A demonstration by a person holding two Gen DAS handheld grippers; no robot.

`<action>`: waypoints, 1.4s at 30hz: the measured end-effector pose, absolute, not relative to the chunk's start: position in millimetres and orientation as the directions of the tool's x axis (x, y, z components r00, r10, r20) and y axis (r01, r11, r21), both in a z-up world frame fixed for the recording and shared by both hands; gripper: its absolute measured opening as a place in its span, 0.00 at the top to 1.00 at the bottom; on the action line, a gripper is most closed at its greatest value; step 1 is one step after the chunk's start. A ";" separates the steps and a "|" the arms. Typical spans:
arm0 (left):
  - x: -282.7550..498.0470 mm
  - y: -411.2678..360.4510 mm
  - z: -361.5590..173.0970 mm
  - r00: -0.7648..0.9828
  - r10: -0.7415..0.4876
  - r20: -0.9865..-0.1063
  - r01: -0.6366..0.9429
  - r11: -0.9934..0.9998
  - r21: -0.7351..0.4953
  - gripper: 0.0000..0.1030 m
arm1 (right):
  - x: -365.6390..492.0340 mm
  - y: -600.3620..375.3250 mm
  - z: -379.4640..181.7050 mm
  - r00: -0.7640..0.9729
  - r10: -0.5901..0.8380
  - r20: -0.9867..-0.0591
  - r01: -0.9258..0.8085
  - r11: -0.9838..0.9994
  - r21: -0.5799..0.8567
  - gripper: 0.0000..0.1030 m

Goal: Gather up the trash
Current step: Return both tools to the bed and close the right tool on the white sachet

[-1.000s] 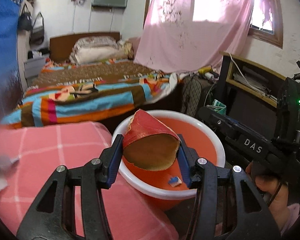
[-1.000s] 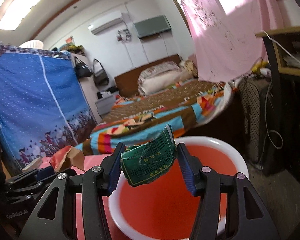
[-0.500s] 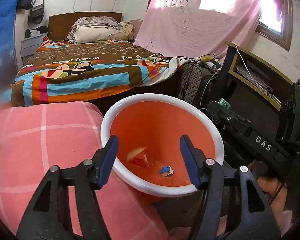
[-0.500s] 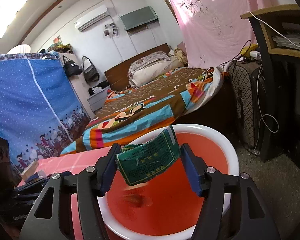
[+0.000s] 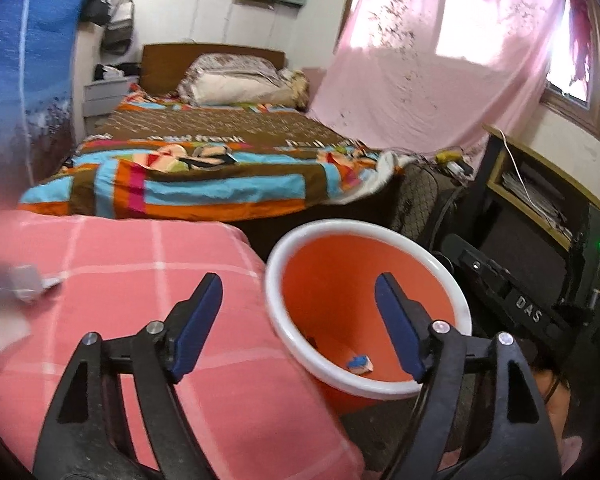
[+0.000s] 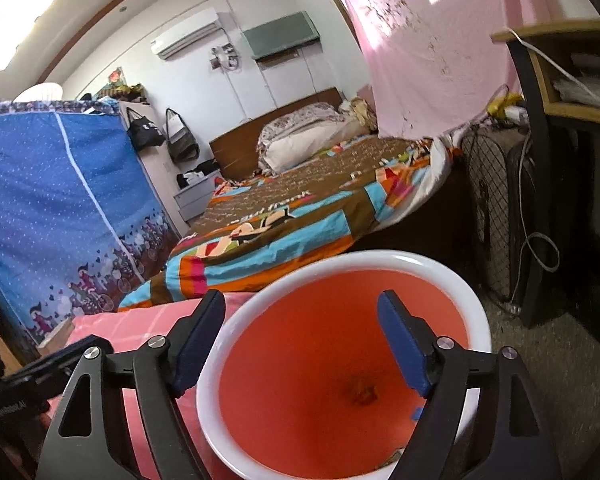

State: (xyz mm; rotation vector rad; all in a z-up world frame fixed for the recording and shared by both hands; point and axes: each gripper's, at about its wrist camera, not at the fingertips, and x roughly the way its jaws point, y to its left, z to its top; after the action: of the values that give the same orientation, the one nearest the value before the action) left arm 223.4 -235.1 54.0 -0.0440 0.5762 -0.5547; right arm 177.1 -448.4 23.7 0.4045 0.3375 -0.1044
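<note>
Your left gripper (image 5: 298,326) and right gripper (image 6: 300,344) are both opening, empty, over the orange basin (image 6: 440,268) that catches scraps; paper (image 5: 18,284) waits left.

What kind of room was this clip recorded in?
A lived-in bedroom, most likely in a home. A bed with a striped quilt and pillows fills the middle, a blue fabric wardrobe stands beside it, and a pink curtain hangs over the window.
</note>
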 end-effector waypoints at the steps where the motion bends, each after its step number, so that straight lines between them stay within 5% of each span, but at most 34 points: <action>1: 222.3 -229.6 55.3 0.710 -0.502 -0.494 0.476 0.859 -0.189 0.19 | 176.4 -443.1 26.8 0.944 -0.042 -0.326 0.163 0.922 0.352 0.18; 7: 215.1 -193.9 68.9 0.798 -0.435 -0.416 0.397 0.900 -0.179 0.11 | 171.5 -415.1 45.4 0.976 -0.065 -0.209 0.125 0.950 0.286 0.00; 11: 211.1 -170.4 76.6 0.852 -0.376 -0.364 0.333 0.926 -0.177 0.00 | 172.5 -396.5 56.8 0.988 -0.055 -0.144 0.091 0.963 0.256 0.00; 27: 176.2 -74.8 83.9 0.982 -0.116 -0.152 0.105 0.991 -0.080 0.00 | 173.8 -305.2 79.8 0.990 0.084 0.114 -0.104 0.977 0.186 0.00; 42: 158.0 19.5 66.9 0.990 0.041 -0.134 -0.056 0.992 -0.112 0.00 | 191.6 -220.4 73.2 0.961 0.239 0.139 -0.253 0.963 0.094 0.00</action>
State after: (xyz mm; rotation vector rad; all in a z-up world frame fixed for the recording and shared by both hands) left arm 158.0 19.5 66.9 -0.1157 0.1319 0.0488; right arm 191.6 -220.4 73.2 0.1111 -0.1267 0.2502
